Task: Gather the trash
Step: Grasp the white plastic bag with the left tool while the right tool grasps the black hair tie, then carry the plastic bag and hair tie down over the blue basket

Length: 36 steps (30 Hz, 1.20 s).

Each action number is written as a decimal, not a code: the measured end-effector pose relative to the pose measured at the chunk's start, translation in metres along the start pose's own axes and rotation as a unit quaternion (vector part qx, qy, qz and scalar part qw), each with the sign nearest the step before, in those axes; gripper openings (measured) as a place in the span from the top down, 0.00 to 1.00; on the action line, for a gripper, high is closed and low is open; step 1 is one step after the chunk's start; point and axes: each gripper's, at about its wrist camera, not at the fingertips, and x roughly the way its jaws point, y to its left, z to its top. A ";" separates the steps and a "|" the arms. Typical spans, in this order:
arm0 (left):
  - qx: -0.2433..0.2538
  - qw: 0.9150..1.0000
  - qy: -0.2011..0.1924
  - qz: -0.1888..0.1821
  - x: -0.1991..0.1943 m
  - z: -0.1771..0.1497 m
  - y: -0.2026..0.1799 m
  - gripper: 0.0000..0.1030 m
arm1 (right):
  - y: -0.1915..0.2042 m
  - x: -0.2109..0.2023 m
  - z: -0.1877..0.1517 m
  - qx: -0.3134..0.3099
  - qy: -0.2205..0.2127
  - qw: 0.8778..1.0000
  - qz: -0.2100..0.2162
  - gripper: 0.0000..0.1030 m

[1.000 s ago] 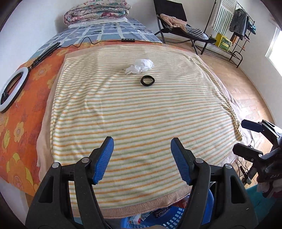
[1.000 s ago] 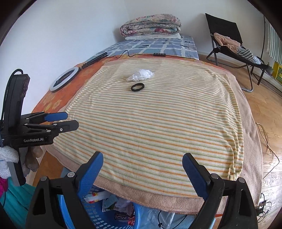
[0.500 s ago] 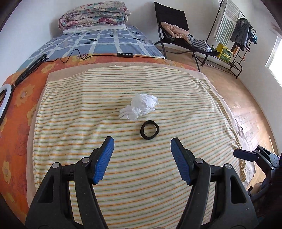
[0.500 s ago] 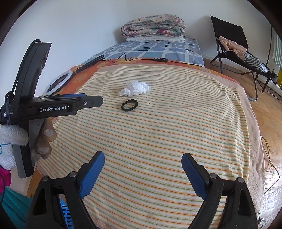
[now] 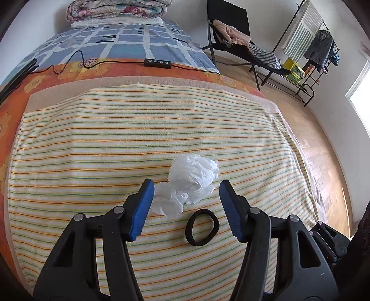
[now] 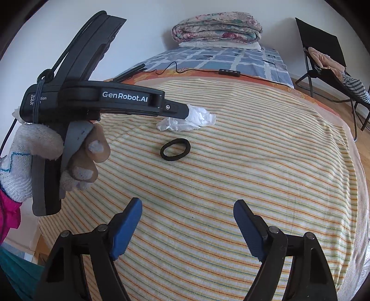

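A crumpled white tissue (image 5: 192, 178) lies on the striped blanket (image 5: 115, 139), with a black elastic ring (image 5: 202, 227) just in front of it. My left gripper (image 5: 186, 185) is down over them with its jaws closing. The tissue sits between its blue pads (image 5: 144, 203), which are not pressing on it, and the ring lies near the right pad. In the right wrist view the left gripper's black body (image 6: 124, 99) reaches to the tissue (image 6: 196, 120), beyond the ring (image 6: 175, 149). My right gripper (image 6: 187, 203) hangs over bare blanket, its jaws closing on nothing.
A gloved hand (image 6: 34, 148) holds the left gripper. A black cable with a control box (image 5: 157, 63) crosses the bed beyond the blanket. Folded quilts (image 5: 118, 9) lie at the head. A folding chair (image 5: 231, 34) and a clothes rack (image 5: 319, 46) stand at the right.
Both grippers have moved forward over the bed and lower. The blue basket at the near edge has left view. The left jaws have narrowed and now flank the tissue.
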 end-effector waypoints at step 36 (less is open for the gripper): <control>-0.040 0.999 -0.035 0.009 -0.038 -0.011 0.044 0.75 | 0.007 0.039 0.049 0.009 0.005 1.000 -0.025 0.92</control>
